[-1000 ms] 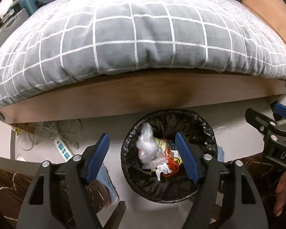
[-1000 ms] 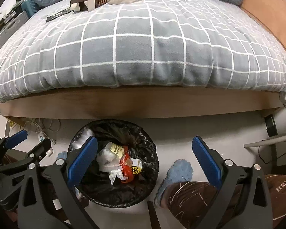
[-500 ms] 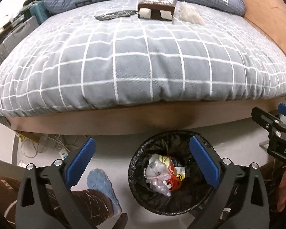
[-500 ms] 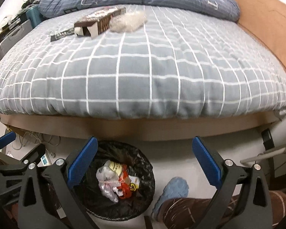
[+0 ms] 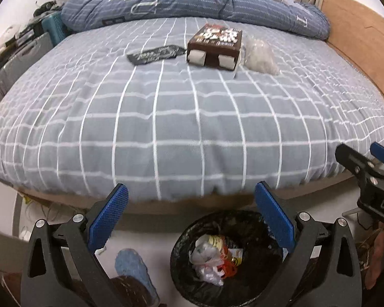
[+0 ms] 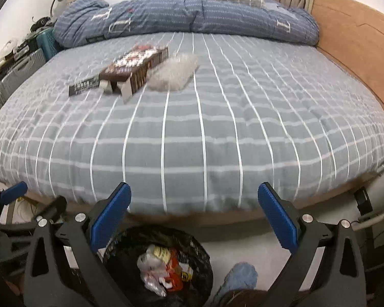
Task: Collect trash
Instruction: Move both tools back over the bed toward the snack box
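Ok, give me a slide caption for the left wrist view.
Open left gripper above the trash bin, facing a brown box on the bed.

"DAS" on right gripper (cropped).

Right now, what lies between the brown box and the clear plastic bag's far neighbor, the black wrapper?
Nothing: in the left wrist view, only bare checked bedspread separates the black wrapper from the brown box.

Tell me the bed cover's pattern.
Grey cover with a white grid; clearest in the right wrist view.
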`<state>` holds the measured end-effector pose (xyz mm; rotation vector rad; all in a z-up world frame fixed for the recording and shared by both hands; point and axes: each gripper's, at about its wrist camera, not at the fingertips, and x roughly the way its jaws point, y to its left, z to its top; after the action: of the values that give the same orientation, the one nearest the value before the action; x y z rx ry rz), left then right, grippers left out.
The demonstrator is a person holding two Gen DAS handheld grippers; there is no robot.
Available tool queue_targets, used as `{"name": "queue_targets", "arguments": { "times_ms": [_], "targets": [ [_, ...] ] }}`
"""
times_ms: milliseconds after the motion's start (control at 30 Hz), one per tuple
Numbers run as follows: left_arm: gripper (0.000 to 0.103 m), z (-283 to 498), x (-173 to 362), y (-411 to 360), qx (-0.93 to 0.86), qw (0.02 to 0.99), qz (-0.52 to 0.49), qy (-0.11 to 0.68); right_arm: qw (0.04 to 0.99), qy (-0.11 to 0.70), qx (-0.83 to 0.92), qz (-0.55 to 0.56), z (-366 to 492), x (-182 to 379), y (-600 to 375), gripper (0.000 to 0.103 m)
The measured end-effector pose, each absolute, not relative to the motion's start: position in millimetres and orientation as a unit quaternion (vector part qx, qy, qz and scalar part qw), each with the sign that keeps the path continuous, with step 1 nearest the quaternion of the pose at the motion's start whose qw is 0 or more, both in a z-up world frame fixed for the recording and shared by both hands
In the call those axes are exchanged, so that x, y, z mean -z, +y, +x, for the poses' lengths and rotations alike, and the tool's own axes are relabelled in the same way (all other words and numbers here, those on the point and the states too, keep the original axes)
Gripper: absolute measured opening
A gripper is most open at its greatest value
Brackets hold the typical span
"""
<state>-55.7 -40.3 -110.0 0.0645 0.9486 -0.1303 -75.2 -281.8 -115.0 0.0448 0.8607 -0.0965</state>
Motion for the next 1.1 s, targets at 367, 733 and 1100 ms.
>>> {"name": "queue_targets", "arguments": {
  "times_ms": [367,733,1100],
  "targets": [
    [0.097,6.9,84.8,-28.3,0.045,0.903,0.02,0.426,0.914,0.402,0.049,0.032,-15.9,105.0,-290.5,0.095],
    [0.097,62.8,73.4,-28.3,0.047,0.909,0.016,0.413,0.916,0.397,0.054,0.026,35.9,98.3,-297.4,0.095],
    [0.097,111.1,67.2,-48.1,0.075,0.908,0.031,0.412,0.92,0.386,0.055,0.032,88.5,87.6,-308.3,0.095]
  ]
}}
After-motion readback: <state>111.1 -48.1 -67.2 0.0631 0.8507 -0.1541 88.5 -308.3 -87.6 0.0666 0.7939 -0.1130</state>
